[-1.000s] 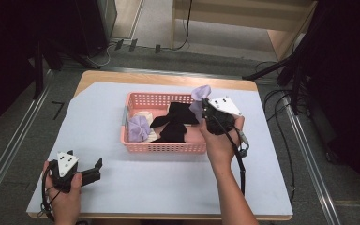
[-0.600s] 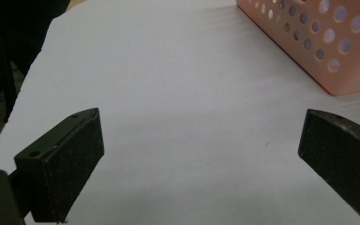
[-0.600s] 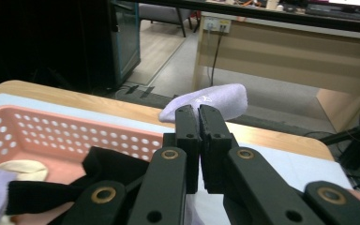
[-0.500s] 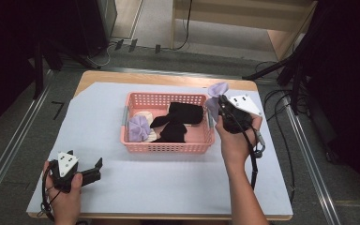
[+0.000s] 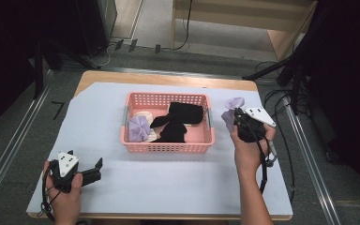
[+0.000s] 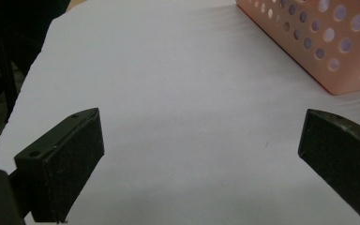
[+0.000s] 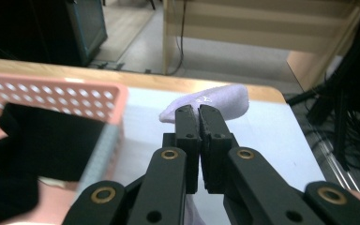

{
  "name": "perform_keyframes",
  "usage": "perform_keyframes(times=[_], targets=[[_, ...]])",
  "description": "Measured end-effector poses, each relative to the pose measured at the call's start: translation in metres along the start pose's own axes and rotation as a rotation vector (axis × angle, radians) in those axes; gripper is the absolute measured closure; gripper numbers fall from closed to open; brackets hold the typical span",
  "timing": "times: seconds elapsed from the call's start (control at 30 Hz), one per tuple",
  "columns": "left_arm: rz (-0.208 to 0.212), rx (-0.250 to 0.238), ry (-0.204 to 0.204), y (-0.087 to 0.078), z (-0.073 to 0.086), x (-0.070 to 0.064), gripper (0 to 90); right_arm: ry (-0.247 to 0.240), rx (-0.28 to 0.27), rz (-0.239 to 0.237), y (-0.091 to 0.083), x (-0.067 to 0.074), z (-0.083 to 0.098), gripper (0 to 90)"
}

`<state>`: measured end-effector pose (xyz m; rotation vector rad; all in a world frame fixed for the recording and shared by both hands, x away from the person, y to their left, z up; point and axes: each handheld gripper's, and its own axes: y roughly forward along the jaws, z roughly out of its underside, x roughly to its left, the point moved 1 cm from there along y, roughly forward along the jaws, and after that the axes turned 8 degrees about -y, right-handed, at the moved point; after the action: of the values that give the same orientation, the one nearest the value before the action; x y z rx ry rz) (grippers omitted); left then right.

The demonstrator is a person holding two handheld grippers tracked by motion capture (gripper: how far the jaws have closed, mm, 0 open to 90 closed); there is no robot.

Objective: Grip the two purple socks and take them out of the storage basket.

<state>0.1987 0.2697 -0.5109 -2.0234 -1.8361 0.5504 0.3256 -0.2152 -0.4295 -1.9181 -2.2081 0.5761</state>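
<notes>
Your right gripper (image 7: 199, 112) is clamped on a lilac sock (image 7: 215, 101), held just beside the pink basket (image 5: 168, 146), which lies to its left. Your left gripper (image 6: 201, 154) rests wide apart, holding nothing, over the white sheet (image 6: 168, 93). Judgement: unloading step; next, lower and release the sock.

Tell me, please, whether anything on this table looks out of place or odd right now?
Nothing looks spilled or damaged. The one item out of the pink basket is a lilac sock, pinched in the right gripper beside the basket's right end. Black socks and another lilac one lie inside. The left gripper is open.
</notes>
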Motion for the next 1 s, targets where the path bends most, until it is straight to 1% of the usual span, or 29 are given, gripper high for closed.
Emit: perform_keyframes(times=[0.13,0.23,0.33,0.43,0.53,0.6,0.7,0.77,0.8,1.0], targets=[[0.0,0.0,0.001,0.0,0.0,0.0,1.3,0.024,0.022,0.014,0.004,-0.006,0.012,85.7],[0.0,-0.001,0.001,0.0,0.0,0.0,1.3,0.053,0.024,0.031,0.005,-0.009,0.016,76.3],[0.0,0.0,0.002,0.0,0.0,0.0,1.3,0.061,0.011,0.025,0.004,-0.007,0.014,72.7],[-0.001,0.001,0.002,0.0,0.0,0.0,1.3,0.066,-0.002,-0.005,0.002,0.001,0.01,71.3],[0.001,0.001,0.002,0.0,0.0,0.0,1.3,0.04,-0.011,-0.05,0.002,0.019,0.006,70.5],[0.001,0.001,0.002,0.0,0.0,0.0,1.3,0.014,-0.012,-0.085,0.003,0.034,0.003,70.5],[0.0,0.002,0.001,0.0,0.0,0.0,1.3,-0.009,-0.02,-0.143,0.005,0.059,-0.001,70.4],[0.002,0.002,-0.001,0.0,0.0,0.0,1.3,-0.016,-0.017,-0.182,0.007,0.078,-0.005,70.4],[0.002,0.001,-0.003,0.0,0.0,0.0,1.3,-0.021,-0.016,-0.197,0.008,0.083,-0.006,70.4],[0.006,-0.002,-0.006,0.0,0.0,0.001,1.3,-0.045,0.004,-0.288,0.016,0.128,-0.01,70.5]])
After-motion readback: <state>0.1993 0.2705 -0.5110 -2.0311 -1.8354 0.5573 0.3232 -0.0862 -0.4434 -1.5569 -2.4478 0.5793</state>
